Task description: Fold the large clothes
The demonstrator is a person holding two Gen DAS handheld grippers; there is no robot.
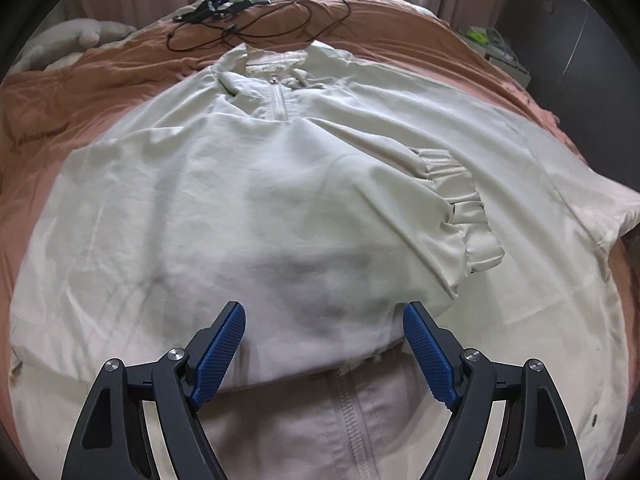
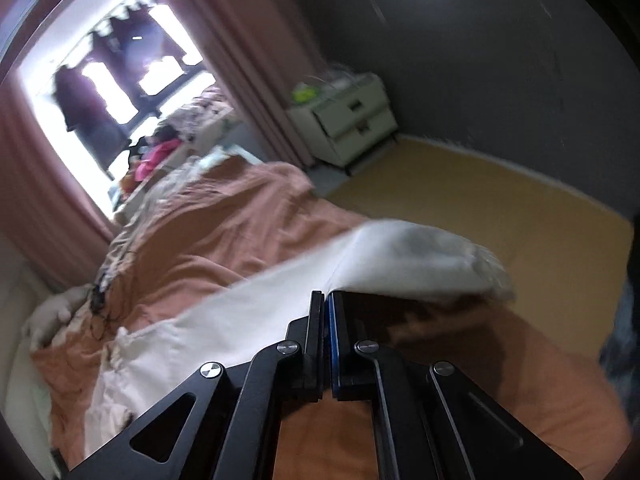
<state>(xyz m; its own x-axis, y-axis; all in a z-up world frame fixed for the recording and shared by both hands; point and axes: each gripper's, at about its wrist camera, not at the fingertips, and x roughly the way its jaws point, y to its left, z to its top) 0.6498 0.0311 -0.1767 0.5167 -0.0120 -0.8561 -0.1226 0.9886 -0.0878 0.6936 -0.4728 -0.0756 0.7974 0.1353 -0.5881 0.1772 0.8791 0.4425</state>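
A large pale cream jacket [image 1: 248,184] with a front zip lies spread on the orange bed cover [image 1: 100,76], collar at the far end. One sleeve with an elastic cuff [image 1: 464,208] is folded across its front. My left gripper [image 1: 324,320] is open, its blue pads just above the folded sleeve, holding nothing. My right gripper [image 2: 326,300] is shut on the edge of the jacket's other sleeve [image 2: 408,256] and lifts it off the bed cover [image 2: 208,236]; the view is blurred.
A black cable tangle [image 1: 248,16] lies on the bed beyond the collar. A white plush toy [image 1: 76,36] sits far left. A pale bedside drawer unit [image 2: 348,116] stands by the dark wall, with yellow floor [image 2: 500,216] beside the bed.
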